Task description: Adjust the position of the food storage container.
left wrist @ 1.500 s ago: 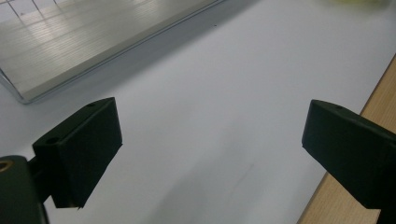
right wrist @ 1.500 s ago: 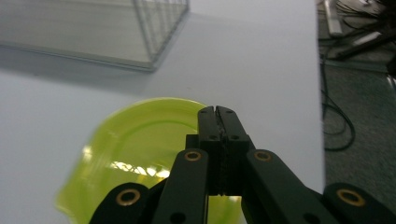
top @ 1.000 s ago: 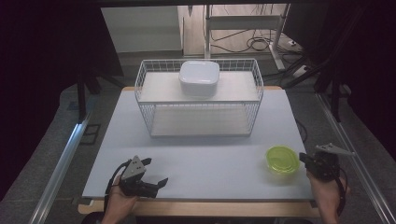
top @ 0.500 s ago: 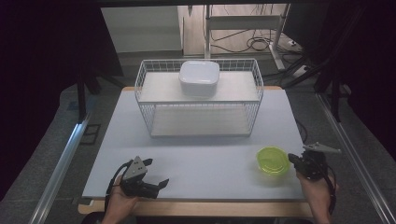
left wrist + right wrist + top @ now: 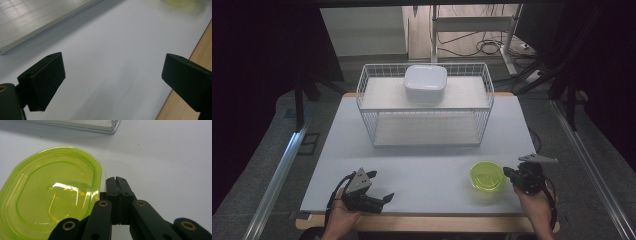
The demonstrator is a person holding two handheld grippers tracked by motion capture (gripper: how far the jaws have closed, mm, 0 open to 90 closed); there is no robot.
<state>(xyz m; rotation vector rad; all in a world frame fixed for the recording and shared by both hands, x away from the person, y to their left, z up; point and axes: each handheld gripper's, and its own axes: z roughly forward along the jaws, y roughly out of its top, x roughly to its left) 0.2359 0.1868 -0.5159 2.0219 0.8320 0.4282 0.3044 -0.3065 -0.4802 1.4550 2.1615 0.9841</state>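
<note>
Right tongs point(image 5: 116, 180) pinched together beside glossy translucent green oval lid point(image 5: 50, 195); left tongs point(image 5: 112, 82) wide over matte white tabletop point(image 5: 120, 45).

Dim and murky around the edges in the high view, brightest on the pale table point(image 5: 422, 165); soft, slightly blurred throughout; white glare on the green lid point(image 5: 50, 195) in the right gripper view; dark, soft-edged close-up pads point(image 5: 42, 80) in the left gripper view.

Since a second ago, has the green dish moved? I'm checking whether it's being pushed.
Yes. The green dish has slid left along the table's front, closer under the wire rack's right end, with the shut right gripper against it.
</note>
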